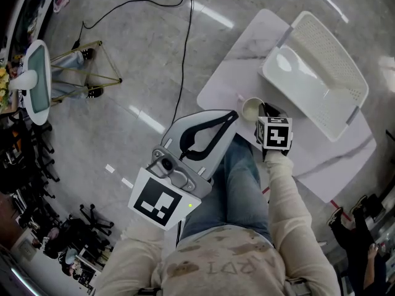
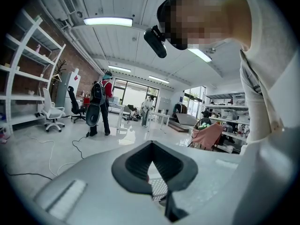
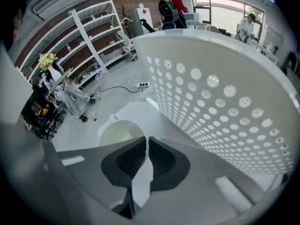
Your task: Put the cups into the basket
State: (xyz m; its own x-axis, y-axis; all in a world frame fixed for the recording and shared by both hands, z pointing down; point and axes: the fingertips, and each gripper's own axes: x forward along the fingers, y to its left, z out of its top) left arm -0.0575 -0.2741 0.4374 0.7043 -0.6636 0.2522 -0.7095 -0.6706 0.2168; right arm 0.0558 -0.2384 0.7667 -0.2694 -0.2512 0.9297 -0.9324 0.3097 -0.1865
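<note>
Desk: white, marbled top, upper right of the head view, standing on a grey glossy floor.

Basket: white, perforated walls, on the desk towards its far right side. In the right gripper view its dotted wall fills the right half of the frame, close to the jaws.

Left hand-held gripper: held over the person's lap, pointing towards the desk edge, with its marker cube nearest the body. Left gripper view: the tips meet at a point and the pads bow apart behind them. Nothing is gripped.

Right hand-held gripper: at the near-left corner of the basket. Right gripper view: the jaws are closed onto the near wall of the cup, with the white rim pinched between the dark pads.

Cup: white and upright, long axis vertical. The mouth faces up and shows as a round opening in the head view. It is outside the basket, just beside its near-left corner, over the desk. A small nub shows on the side of the cup away from the basket. Cannot tell whether the base touches the desk.
</note>
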